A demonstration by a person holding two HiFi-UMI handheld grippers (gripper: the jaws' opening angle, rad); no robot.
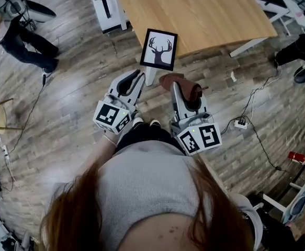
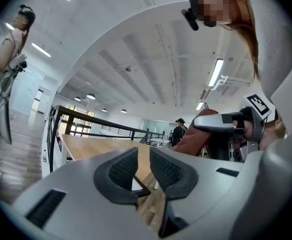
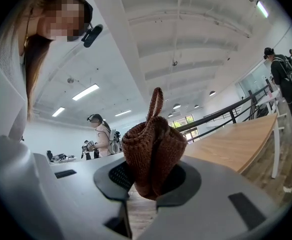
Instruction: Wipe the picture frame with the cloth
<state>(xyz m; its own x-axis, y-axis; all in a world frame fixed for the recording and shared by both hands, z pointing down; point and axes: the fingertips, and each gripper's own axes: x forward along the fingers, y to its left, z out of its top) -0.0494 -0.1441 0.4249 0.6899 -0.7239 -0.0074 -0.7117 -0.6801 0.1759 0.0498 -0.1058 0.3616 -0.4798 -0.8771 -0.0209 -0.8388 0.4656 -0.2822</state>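
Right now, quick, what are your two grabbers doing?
Left gripper: jaws slightly apart, holding nothing.
Right gripper: shut on the brown cloth.

Head view steeply down, gripper views low, level, sharing the table [image 1: 204, 9].

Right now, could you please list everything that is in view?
picture frame: one, black with white deer print, at the table's near edge
cloth: one, brown knitted, in the right gripper's jaws
table: one, light wood, ahead
power strip: one, white, floor at right
bystander: one, dark trousers, upper left
left gripper: one, grey, jaws slightly apart, empty, toward the picture frame
right gripper: one, grey, jaws shut on the cloth
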